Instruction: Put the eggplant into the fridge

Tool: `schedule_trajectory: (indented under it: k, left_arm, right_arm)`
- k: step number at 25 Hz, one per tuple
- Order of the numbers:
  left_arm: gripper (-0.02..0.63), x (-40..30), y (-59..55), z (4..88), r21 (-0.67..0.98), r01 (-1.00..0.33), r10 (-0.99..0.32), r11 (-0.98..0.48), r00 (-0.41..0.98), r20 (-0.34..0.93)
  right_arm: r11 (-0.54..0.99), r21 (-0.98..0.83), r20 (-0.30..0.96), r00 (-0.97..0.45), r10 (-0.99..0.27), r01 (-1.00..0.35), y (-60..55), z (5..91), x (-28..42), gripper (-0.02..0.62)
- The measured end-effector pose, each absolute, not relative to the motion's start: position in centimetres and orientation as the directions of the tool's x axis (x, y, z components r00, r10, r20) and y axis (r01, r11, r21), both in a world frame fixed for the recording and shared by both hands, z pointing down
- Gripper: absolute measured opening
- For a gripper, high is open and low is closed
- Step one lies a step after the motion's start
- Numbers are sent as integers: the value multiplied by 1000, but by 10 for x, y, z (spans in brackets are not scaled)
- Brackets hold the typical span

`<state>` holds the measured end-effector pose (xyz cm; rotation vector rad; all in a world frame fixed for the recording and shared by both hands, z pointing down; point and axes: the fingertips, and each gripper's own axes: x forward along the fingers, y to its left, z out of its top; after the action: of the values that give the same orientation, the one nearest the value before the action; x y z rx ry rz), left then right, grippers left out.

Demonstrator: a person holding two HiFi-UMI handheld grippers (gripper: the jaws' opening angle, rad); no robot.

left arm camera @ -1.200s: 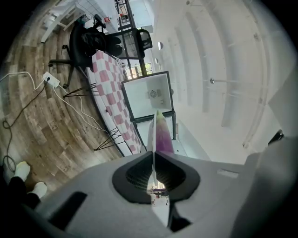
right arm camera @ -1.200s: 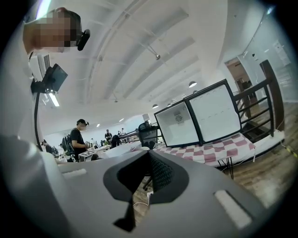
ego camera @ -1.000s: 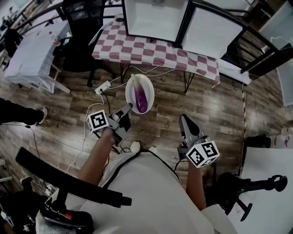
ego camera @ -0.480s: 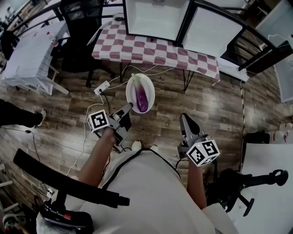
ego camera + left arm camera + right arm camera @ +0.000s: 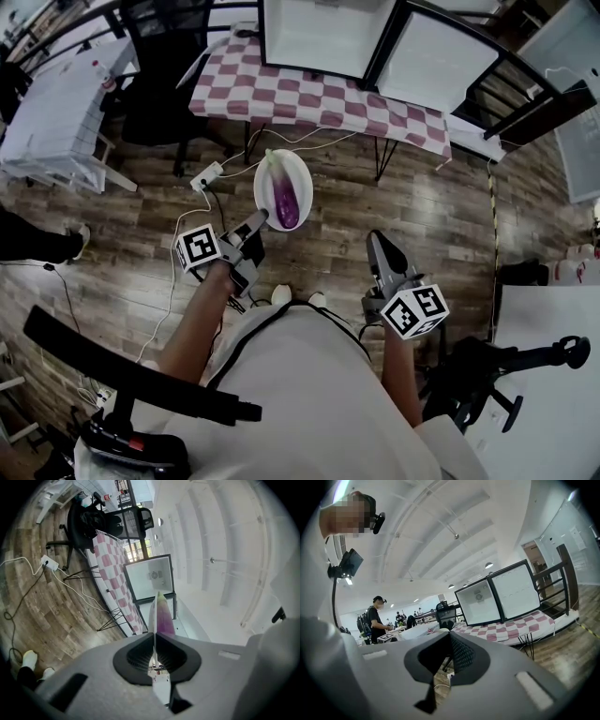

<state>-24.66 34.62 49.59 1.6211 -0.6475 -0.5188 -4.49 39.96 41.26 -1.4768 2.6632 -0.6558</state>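
Tightly on plate (image 5: 299, 177) rim, left gripper (image 5: 262, 218) jaws, eggplant (image 5: 286, 200) atop; right gripper (image 5: 380, 243) jaws together, empty.

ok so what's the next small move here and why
Probably carry the plate forward toward the fridge on the checked table. The left claw is shut on the plate's rim with the eggplant lying on it. The fridge stands ahead with its door swung open. The right claw is shut and empty.

Even, bright indoor light; ceiling lamps (image 5: 489, 565) glow beyond the right gripper (image 5: 449, 637), whose near jaws are blurred; strong fisheye bending at edges
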Motion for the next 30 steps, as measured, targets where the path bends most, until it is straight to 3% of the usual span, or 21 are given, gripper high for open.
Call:
schedule_trajectory:
  k: [16,30]
  left_arm:
    - [25,-278,354,507,987,-139,-683,-77,729,50]
    - [25,-260,334,505,988,-133,-703,-79,710,39]
  right_arm:
    - [442,-377,216,-541,-813,-814,415,422,-66,6]
    - [484,-390,201,-585,-786,-784,378,426,-54,6]
